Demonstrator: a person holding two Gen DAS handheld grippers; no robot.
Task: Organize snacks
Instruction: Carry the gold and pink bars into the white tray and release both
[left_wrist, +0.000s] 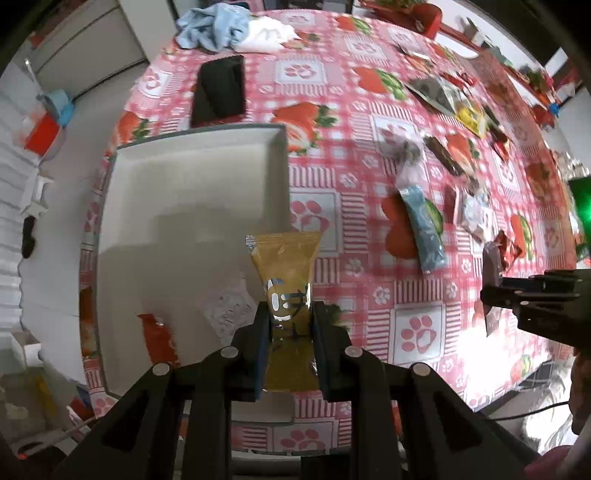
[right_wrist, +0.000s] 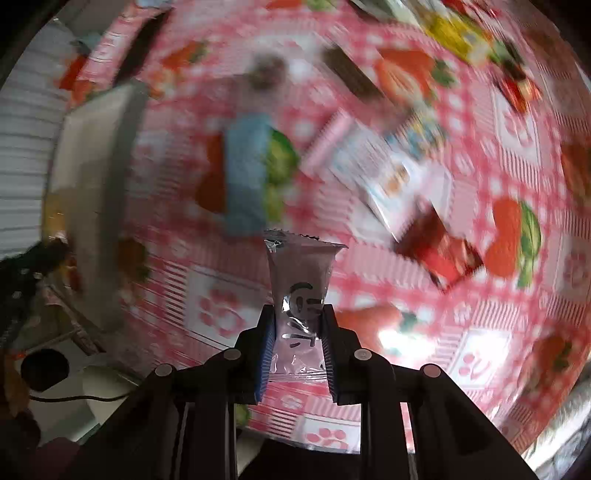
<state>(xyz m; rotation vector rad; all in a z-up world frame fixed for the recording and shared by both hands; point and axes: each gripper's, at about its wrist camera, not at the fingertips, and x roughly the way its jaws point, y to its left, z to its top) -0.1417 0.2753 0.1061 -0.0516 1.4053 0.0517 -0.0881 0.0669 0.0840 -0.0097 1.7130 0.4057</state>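
Left claw (left_wrist: 287, 325) gripping yellow packet (left_wrist: 284, 273); right claw (right_wrist: 300, 325) gripping pink packet (right_wrist: 301, 273); aim well inside white tray (left_wrist: 192, 144) ahead-left before releasing.

Looks like a home dining room: strawberry-and-paw-print tablecloth (left_wrist: 369, 155) strewn with snack packets (left_wrist: 423, 232), crumpled blue cloth (left_wrist: 212, 26) at far left.

Yellow-brown sachet (left_wrist: 286, 280) upright above the white tray's (left_wrist: 184, 206) right edge; pale pink sachet (right_wrist: 301, 291) upright; further snack packets (left_wrist: 424, 232) scattered flat on the tablecloth.
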